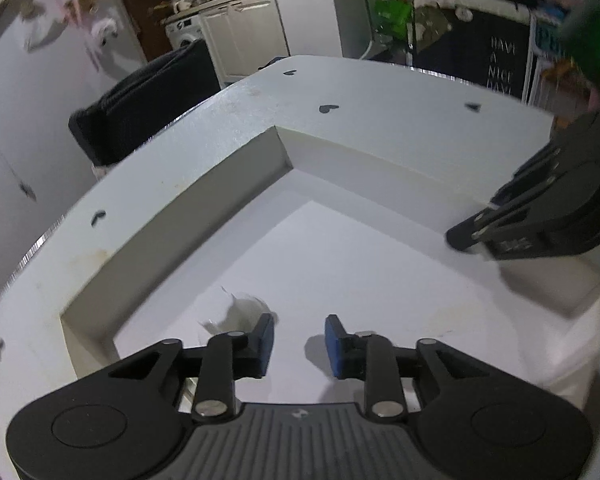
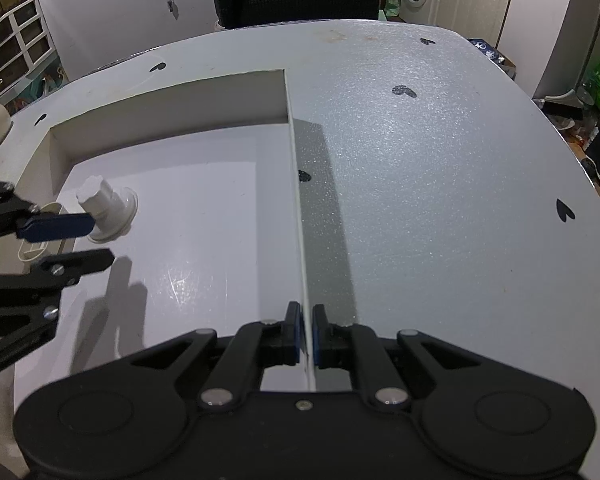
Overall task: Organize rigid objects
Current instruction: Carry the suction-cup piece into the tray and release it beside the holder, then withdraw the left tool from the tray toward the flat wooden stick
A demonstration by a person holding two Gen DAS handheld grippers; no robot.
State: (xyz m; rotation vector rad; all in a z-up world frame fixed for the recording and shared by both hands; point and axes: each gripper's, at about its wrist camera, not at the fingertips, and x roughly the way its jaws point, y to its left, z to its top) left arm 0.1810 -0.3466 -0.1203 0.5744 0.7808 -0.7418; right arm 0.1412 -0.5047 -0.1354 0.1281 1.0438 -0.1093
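**Steadying the box, piece just set inside**

I'm over the table, and on it sits the shallow white box. My right gripper pinches the box's side wall, pads nearly together, nothing else in them. Best to keep that wall steady so the box can't slide. My left gripper hangs inside the box, jaws moderately apart and empty. The small white knob-like piece stands on the box floor, just beside my left fingertip.
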